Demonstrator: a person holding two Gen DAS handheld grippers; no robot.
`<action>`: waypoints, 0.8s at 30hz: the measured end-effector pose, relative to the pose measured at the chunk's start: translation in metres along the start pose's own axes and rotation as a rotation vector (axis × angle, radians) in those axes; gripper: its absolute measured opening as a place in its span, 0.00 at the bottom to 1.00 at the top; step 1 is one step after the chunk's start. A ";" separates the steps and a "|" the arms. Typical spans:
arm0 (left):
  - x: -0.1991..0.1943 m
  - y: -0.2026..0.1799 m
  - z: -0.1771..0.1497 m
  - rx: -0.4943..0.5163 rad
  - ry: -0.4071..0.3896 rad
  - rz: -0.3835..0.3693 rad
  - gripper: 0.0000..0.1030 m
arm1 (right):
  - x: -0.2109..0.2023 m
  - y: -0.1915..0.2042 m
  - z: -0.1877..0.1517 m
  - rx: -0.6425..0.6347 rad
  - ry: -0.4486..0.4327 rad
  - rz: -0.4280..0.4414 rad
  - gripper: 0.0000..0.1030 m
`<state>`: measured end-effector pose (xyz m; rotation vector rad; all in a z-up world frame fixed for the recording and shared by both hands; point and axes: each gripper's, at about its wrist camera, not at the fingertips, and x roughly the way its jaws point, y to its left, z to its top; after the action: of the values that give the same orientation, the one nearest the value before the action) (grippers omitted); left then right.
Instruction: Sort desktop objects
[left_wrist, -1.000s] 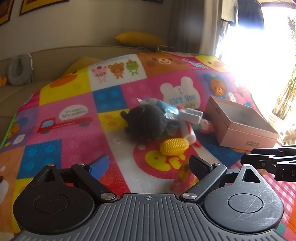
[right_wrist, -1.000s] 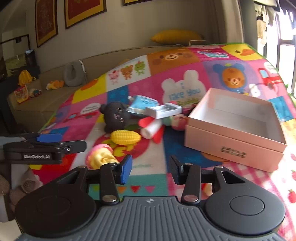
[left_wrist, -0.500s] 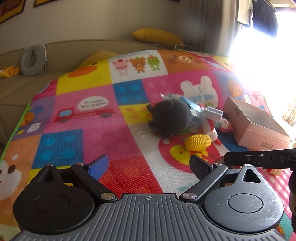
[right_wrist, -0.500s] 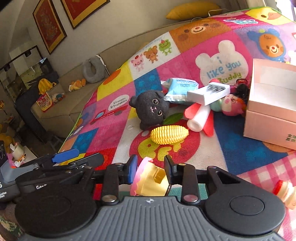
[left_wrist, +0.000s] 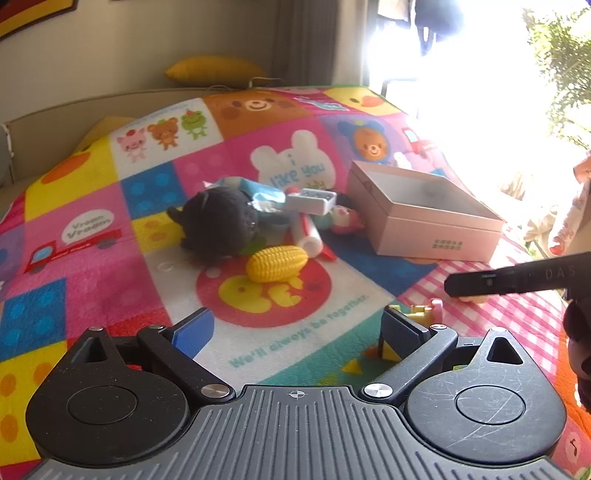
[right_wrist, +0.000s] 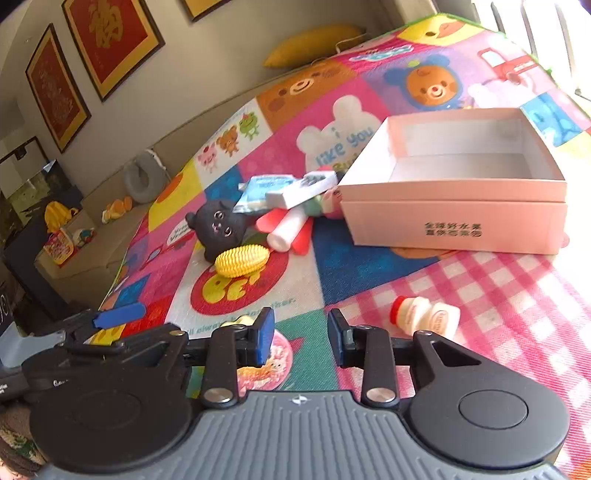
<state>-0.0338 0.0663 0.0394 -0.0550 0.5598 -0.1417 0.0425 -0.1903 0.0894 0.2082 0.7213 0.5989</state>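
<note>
An open pink box (right_wrist: 458, 192) (left_wrist: 424, 214) stands on the colourful play mat. Left of it lie a black plush cat (right_wrist: 219, 229) (left_wrist: 218, 225), a yellow toy corn (right_wrist: 242, 260) (left_wrist: 277, 263), a white tube (right_wrist: 288, 229), a white tray-like case (right_wrist: 301, 190) and a blue packet (right_wrist: 260, 188). A small yoghurt bottle (right_wrist: 424, 319) lies just beyond my right gripper (right_wrist: 301, 341), which is open; a pink-and-yellow cupcake toy (right_wrist: 266, 365) lies on the mat under its left finger. My left gripper (left_wrist: 295, 332) is open and empty, and the cupcake toy (left_wrist: 421, 312) peeks behind its right finger.
A sofa with a grey neck pillow (right_wrist: 142, 177) and a yellow cushion (right_wrist: 314, 44) lies behind the mat. Framed pictures (right_wrist: 110, 40) hang on the wall. A bright window is at the right. My left gripper shows at the lower left of the right wrist view (right_wrist: 118, 321).
My right gripper opened and let go of the cupcake toy, which now lies on the mat below it. It swung right towards the box and the bottle. My left gripper turned right.
</note>
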 end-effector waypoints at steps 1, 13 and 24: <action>0.000 -0.005 0.000 0.016 0.002 -0.019 0.97 | -0.005 -0.001 -0.001 -0.012 -0.026 -0.025 0.34; 0.014 -0.051 -0.009 0.153 0.058 -0.121 0.98 | -0.034 -0.018 -0.025 -0.119 -0.078 -0.204 0.52; 0.018 -0.012 0.013 0.056 0.035 0.063 0.99 | -0.001 0.026 -0.030 -0.201 0.034 0.067 0.72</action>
<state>-0.0133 0.0520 0.0415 0.0201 0.5916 -0.0969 0.0105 -0.1702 0.0774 0.0360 0.6836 0.7357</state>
